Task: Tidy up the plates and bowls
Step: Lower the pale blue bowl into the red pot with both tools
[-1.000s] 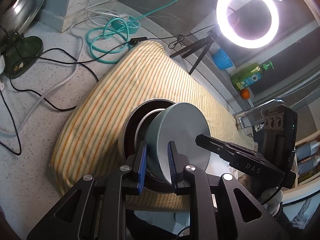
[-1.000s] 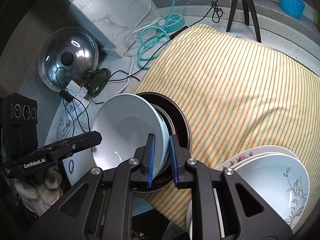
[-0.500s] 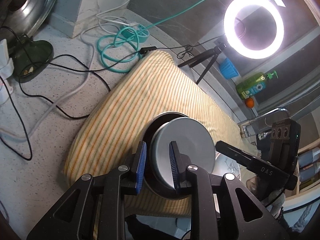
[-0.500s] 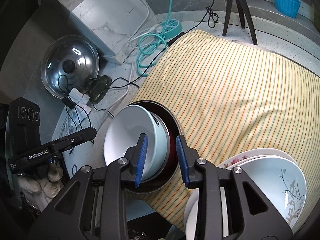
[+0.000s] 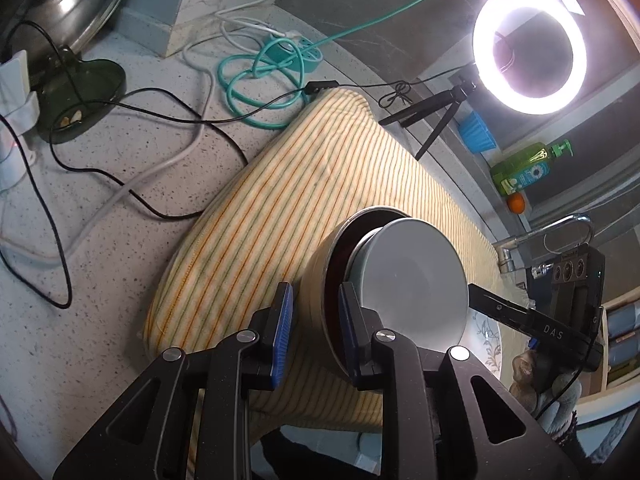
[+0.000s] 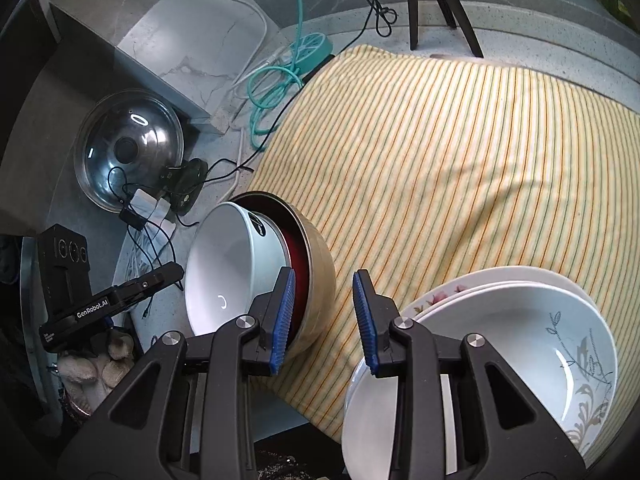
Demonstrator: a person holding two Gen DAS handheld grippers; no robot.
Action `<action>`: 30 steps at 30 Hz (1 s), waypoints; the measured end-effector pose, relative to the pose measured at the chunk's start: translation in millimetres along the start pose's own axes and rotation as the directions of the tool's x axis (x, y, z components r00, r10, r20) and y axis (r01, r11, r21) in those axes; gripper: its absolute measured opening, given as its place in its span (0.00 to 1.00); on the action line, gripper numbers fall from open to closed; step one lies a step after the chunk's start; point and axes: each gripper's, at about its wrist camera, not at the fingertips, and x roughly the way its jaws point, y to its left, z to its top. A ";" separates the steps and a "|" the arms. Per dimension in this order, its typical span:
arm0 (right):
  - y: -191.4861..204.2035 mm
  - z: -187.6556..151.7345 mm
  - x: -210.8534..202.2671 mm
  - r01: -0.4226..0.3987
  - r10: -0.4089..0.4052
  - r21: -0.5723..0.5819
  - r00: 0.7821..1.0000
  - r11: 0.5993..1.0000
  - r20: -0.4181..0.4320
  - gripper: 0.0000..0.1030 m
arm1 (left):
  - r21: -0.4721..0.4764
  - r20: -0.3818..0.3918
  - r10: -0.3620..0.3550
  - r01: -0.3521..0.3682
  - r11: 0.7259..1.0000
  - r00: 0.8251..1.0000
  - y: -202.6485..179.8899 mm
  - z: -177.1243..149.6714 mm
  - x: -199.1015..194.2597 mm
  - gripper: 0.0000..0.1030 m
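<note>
Both grippers point steeply downward, side by side, each visible at the edge of the other's view. The left gripper has its blue-padded jaws parted a modest way; its black fingers stand apart. The right gripper is likewise parted, a little wider, with clear space between its blue pads. A gloved hand holds the left gripper from below, and another gloved hand grips the right one.
</note>
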 end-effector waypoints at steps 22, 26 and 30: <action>2.2 -2.3 31.0 -0.013 0.013 -0.006 0.998 1.000 -0.066 0.16 | 0.005 -0.057 -0.014 0.014 1.000 0.998 6.1 1.3 23.0 0.17; 3.8 -2.6 31.1 -0.011 0.010 -0.010 0.998 1.000 -0.064 0.15 | 0.012 -0.055 -0.013 0.014 1.000 0.998 3.5 2.2 23.0 0.14; 5.2 -2.5 30.8 -0.005 0.004 -0.011 0.998 1.000 -0.063 0.15 | 0.037 -0.053 -0.003 0.005 0.999 0.999 -2.2 2.9 22.4 0.08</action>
